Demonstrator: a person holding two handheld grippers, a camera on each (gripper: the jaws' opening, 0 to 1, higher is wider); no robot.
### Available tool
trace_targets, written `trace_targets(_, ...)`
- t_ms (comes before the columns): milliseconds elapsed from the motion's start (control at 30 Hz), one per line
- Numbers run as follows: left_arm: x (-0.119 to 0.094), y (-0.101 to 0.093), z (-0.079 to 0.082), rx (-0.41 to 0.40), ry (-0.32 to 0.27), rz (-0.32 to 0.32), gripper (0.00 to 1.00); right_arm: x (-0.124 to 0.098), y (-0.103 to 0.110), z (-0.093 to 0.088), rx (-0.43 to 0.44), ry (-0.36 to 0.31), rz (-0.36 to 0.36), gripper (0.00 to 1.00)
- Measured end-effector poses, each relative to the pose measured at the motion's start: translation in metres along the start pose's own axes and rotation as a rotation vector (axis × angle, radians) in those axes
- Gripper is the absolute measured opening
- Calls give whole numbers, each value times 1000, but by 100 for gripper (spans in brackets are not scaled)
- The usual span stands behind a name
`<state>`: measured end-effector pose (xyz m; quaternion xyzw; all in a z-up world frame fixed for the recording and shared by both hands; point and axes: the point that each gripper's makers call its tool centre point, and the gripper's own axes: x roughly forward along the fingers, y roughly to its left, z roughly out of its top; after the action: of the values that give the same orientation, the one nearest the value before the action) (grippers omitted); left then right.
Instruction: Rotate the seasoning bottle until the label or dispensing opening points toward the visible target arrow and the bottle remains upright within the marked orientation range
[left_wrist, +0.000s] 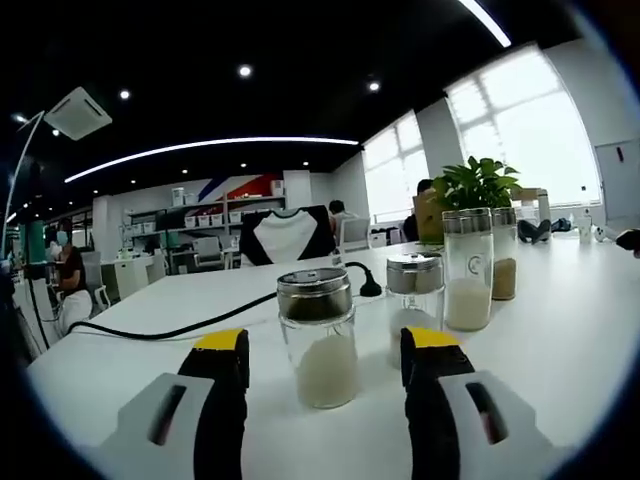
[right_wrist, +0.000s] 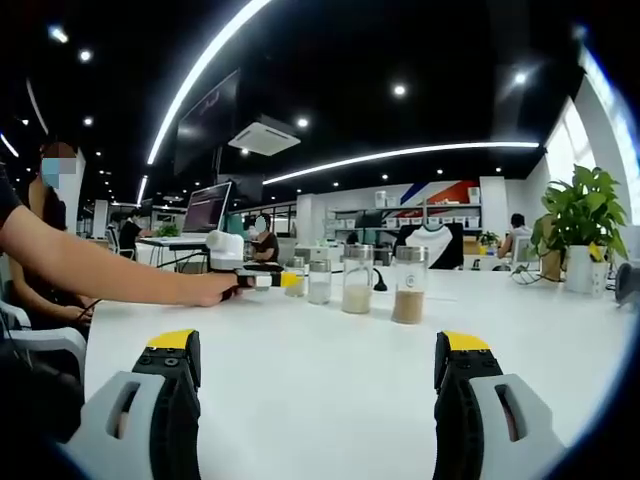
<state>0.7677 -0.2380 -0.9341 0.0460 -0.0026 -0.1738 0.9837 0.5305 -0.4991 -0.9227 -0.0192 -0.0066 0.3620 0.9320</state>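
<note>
The left gripper (left_wrist: 325, 375) was held low over the white table (left_wrist: 560, 340), and its two jaws stood wide apart with nothing in them. A short seasoning bottle (left_wrist: 318, 335) with a shiny metal lid and pale grains inside stood upright on the table, just ahead and between the two jaws. It looked as if the gripper was lined up that way so the jaws could close on the bottle's sides and turn it, but no jaw was touching it. A second short bottle (left_wrist: 414, 300) stood just behind and to one side, then a tall bottle (left_wrist: 468, 268) with white grains and a brown-grain bottle (left_wrist: 504, 252) next to a green plant (left_wrist: 478, 185). A black cable (left_wrist: 200, 322) ran across the table behind them. No arrow or label could be made out. In the right gripper view, the right gripper (right_wrist: 318, 400) was held back, well apart from the row of bottles, its jaws also wide apart and empty. The person's hand (right_wrist: 215, 288) reached toward the row, holding the left gripper (right_wrist: 285, 280) near the short seasoning bottle (right_wrist: 296, 277). Turning had probably not started.
</note>
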Motion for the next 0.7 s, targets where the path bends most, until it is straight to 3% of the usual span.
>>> trace_targets(333,12,-1,-2,23,21,9,55,2,-2,-2,0,13,-12,99)
trace_targets(400,13,-4,2,13,4,3,50,5,-7,-4,43,16,-35,99)
trace_targets(533,17,0,-2,46,33,39,43,10,-16,-7,90,23,-91,97)
trace_targets(700,20,2,-4,48,44,50,42,28,0,-8,140,28,-75,97)
